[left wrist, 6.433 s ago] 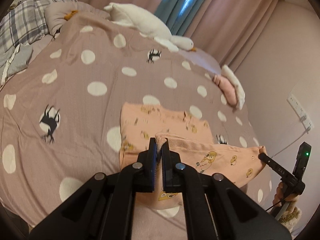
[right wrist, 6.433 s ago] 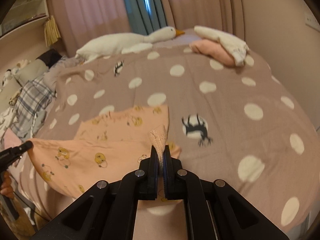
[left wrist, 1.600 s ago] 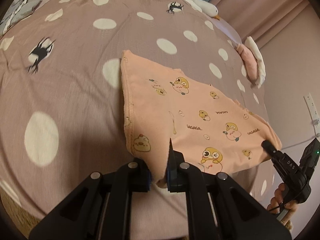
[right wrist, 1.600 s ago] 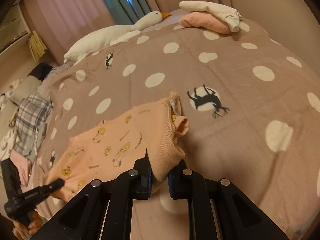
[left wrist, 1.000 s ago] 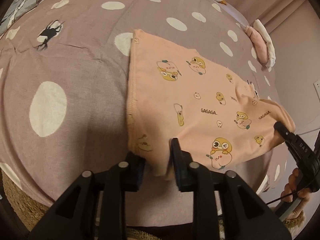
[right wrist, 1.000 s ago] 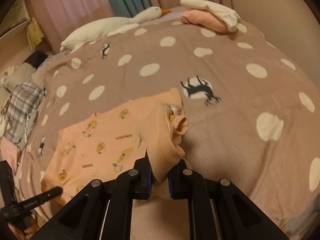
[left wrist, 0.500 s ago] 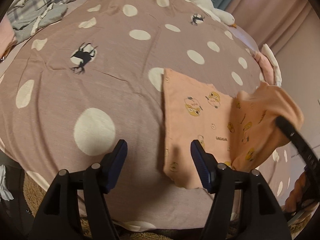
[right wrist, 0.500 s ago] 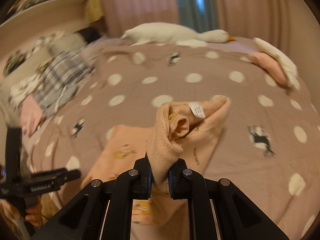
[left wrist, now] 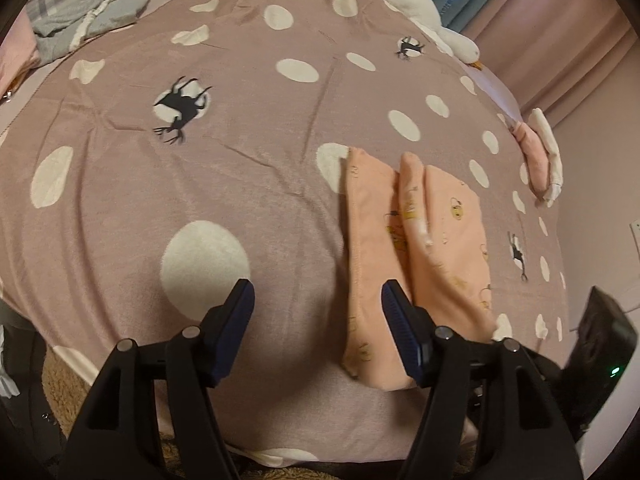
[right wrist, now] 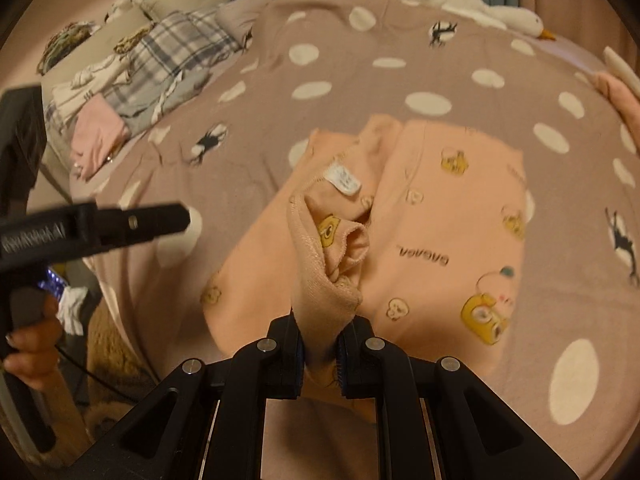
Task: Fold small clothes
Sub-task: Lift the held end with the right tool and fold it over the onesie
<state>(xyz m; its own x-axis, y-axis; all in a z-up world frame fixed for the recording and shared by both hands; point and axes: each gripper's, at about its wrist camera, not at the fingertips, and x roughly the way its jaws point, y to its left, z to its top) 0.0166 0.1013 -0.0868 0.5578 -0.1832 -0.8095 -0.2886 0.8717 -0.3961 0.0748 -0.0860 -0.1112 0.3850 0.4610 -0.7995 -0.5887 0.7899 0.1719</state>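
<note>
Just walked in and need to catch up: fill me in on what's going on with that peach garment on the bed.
A person is folding a small peach garment with cartoon prints on a polka-dot bedspread, using a handheld gripper in each hand. The right gripper is shut on a bunched cuff-like end of the garment, carrying it across the body. The left gripper is open and holds nothing, hovering at the garment's near edge. One side is folded over; the fold is not finished.

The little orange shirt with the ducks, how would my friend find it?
Look at the big brown bedspread with white dots. Near its front edge lies the peach top, the only cloth printed with yellow cartoon ducks, one bunched end pinched in the right gripper.
</note>
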